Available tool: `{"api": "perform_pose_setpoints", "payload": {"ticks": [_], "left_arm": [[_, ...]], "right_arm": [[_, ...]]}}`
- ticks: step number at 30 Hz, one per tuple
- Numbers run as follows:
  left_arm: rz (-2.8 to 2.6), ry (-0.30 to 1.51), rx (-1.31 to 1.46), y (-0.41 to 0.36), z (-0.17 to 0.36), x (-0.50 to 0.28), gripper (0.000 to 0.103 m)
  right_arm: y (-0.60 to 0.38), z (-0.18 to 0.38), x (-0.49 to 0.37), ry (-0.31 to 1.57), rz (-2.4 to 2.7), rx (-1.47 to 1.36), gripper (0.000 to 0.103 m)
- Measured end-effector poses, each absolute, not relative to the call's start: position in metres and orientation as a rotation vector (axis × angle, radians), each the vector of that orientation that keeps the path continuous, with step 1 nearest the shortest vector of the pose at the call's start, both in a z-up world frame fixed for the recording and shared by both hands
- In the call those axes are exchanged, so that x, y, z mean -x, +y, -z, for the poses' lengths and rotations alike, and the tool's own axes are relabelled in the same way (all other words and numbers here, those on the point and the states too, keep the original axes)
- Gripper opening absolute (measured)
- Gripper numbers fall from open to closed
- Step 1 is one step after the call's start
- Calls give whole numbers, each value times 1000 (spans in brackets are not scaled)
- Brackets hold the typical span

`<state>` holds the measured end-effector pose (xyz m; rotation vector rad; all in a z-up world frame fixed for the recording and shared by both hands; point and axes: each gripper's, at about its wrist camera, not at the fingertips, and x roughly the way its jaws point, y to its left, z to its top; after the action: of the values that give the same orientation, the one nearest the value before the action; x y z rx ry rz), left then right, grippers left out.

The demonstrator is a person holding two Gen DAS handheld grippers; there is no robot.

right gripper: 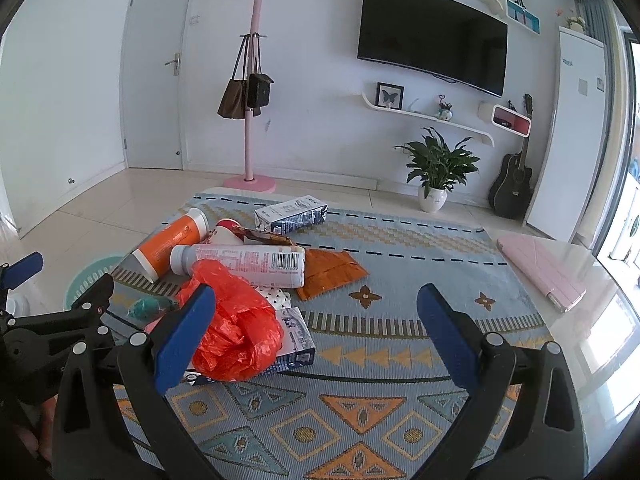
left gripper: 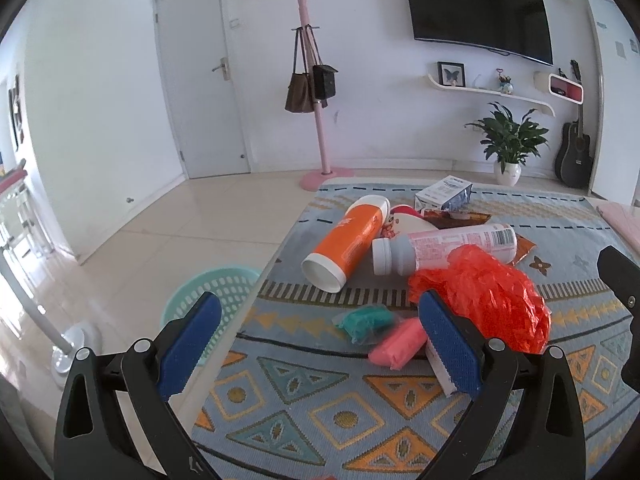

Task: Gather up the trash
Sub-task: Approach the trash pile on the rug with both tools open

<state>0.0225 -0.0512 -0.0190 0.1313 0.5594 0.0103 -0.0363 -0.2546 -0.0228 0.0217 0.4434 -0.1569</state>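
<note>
One pink packet [left gripper: 398,347] fully visible in left view only, apparently

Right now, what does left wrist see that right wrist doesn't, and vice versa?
Left wrist only: the pink packet lying whole beside the green packet, and more of the teal basket on the floor off the table's edge.

Right wrist only: the pink folder at the table's right, and the carton under the red bag.

Both: the red plastic bag, orange bottle, white bottle, patterned mat, and both grippers open.
</note>
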Motion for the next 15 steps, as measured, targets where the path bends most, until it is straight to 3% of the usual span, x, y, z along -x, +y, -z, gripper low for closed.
{"api": "perform_pose_setpoints", "payload": {"ticks": [15], "left_arm": [[-7,562,-127,-52,21,-23,96]], "right_arm": [[-252,25,35,447,146,-18,95]]}}
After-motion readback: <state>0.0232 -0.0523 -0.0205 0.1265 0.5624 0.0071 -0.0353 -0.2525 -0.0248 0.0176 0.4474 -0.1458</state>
